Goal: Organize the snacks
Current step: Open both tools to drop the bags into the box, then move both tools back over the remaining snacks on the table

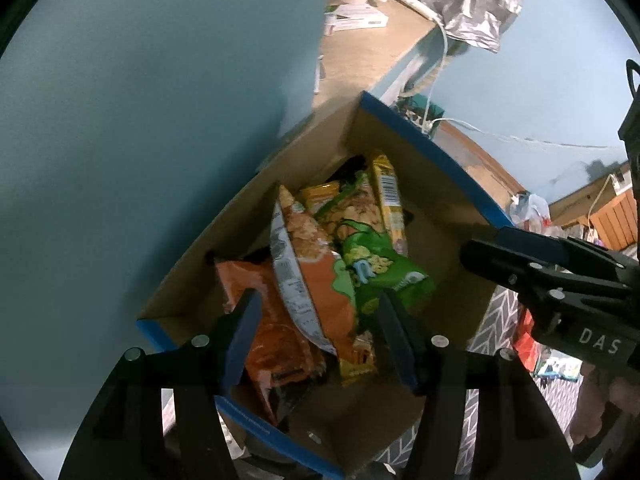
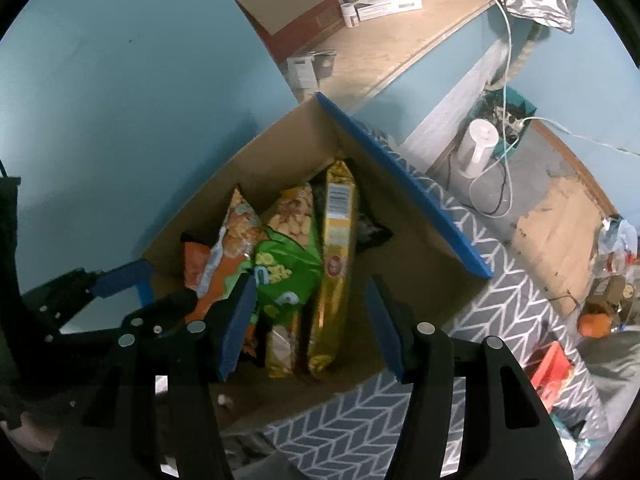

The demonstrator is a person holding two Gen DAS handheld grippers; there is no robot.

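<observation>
A cardboard box with blue edges [image 1: 432, 152] [image 2: 400, 168] holds several snack bags standing side by side: an orange bag [image 1: 260, 320] [image 2: 196, 268], an orange-and-white cracker bag [image 1: 308, 264] [image 2: 236, 236], a green bag [image 1: 380, 268] [image 2: 284, 276] and a yellow pack [image 1: 388, 196] [image 2: 336, 256]. My left gripper [image 1: 320, 336] is open and empty just above the orange and green bags. My right gripper [image 2: 308, 324] is open and empty above the green bag and yellow pack. The right gripper also shows at the right in the left wrist view [image 1: 560, 280].
A blue wall [image 1: 140, 120] stands right behind the box. The box rests on a grey chevron mat [image 2: 360, 432]. A wooden shelf [image 2: 392, 40] with boxes is beyond. A white appliance [image 2: 478, 144], cables and clutter lie at the right.
</observation>
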